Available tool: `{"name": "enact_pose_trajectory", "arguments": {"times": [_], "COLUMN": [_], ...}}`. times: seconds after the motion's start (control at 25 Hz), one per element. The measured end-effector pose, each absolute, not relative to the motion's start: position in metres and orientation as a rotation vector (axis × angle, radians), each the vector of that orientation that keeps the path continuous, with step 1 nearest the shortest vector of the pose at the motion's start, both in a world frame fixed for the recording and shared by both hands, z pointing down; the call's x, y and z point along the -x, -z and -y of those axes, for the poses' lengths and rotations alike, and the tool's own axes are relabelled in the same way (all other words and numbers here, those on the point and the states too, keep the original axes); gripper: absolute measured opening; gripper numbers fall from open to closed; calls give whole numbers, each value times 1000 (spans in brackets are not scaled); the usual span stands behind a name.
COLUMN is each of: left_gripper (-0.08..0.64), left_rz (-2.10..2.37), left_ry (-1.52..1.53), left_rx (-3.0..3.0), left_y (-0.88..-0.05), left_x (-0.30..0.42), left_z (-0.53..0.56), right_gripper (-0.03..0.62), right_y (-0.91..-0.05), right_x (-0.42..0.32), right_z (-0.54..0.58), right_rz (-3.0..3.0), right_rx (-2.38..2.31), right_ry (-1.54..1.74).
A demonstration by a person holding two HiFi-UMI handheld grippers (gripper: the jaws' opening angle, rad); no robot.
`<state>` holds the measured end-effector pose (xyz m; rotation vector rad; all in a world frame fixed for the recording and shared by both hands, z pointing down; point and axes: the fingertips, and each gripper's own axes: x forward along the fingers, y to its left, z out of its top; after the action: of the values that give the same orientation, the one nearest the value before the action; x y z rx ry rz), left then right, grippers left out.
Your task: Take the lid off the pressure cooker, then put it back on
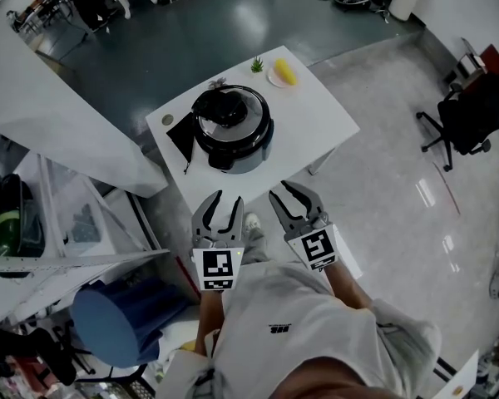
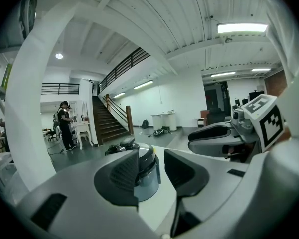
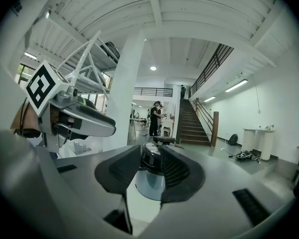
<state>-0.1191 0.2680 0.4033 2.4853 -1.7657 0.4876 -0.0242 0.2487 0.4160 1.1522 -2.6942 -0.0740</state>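
The pressure cooker [image 1: 233,133], silver and black with its black-handled lid [image 1: 226,109] on top, stands on a white table [image 1: 316,119]. Both grippers hover side by side just off the table's near edge, short of the cooker and pointing at it. On my left gripper [image 1: 226,199] the jaws are shut down to a narrow slit, with nothing held. My right gripper [image 1: 286,194] looks the same, also holding nothing. The cooker [image 2: 148,184] shows through the slit in the left gripper view, and likewise the cooker [image 3: 150,184] in the right gripper view.
At the table's far edge sit a plate with a yellow fruit [image 1: 282,73] and a small green plant [image 1: 257,65]. A black flat item [image 1: 181,137] lies left of the cooker. A metal rack [image 1: 66,223] and a blue seat [image 1: 112,322] stand left; an office chair [image 1: 470,115] right.
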Motion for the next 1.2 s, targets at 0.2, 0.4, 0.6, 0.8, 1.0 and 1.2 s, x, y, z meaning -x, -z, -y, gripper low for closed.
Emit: {"name": "enact_pose_trajectory", "arguments": {"times": [0.2,0.4,0.6,0.8,1.0,1.2], "left_gripper": [181,195,202,209,222,247], "left_rz": [1734,1688,1632,1574,1504,1455], "left_ry": [-504,-531,-549,-558,-585,-609], "left_rx": [-2476,-2479,-2491,-2502,-2507,-2494], "left_y": [-401,-402,-408,-416,-426,-434], "left_x": [131,142,151,160,164,162], "left_z": [-225,-180,-137,-100,-68,-43], "right_gripper": [124,124,124,124,124,124], "right_y": [-412,-410,-417,-420,-426,-436], "right_x": [38,48,56,67,72,69], "right_z": [-206,-161,-123,-90,-65,-48], "right_rz": [2690,2678,2645,2581,2541,2516], "right_rx": [-1151,-1181,-1214,-1238,-1261,-1265], "right_ry": [78,75,48,-47,-63,-57]}}
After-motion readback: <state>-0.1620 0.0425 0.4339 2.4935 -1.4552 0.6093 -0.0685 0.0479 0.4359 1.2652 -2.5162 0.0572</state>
